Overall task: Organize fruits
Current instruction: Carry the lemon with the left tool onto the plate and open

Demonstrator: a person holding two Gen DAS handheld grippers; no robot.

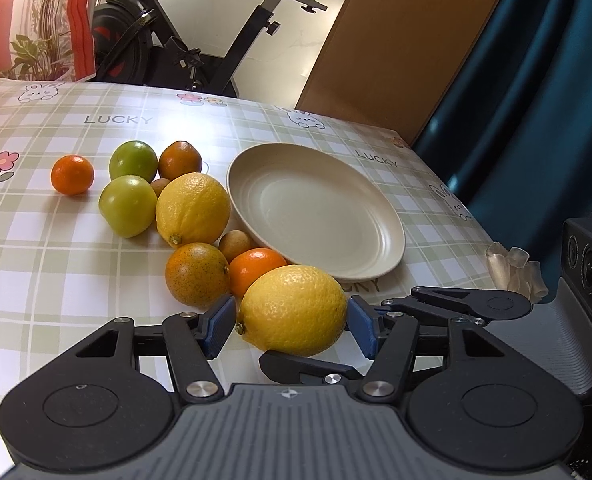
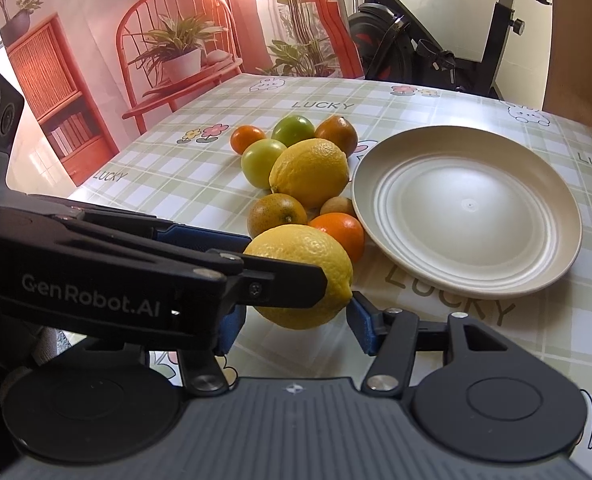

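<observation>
Both blue-padded grippers bracket the same near yellow lemon [image 1: 294,310]. The left gripper [image 1: 292,326] has pads against its ends, apparently clamped along its long axis; whether the right gripper [image 2: 294,320] presses it, I cannot tell. The empty cream plastic plate [image 1: 384,256] lies just beyond, upper right. An orange tangerine [image 1: 256,270] touches the lemon's far side.

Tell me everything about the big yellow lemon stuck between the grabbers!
The near lemon is bright yellow with bumpy, dimpled peel and a small nub at one end. It lies on its side on the checked tablecloth, just in front of the cream plate. The left gripper has a blue pad at each end of it, and the right gripper comes at it too. A small orange sits right behind it.
</observation>
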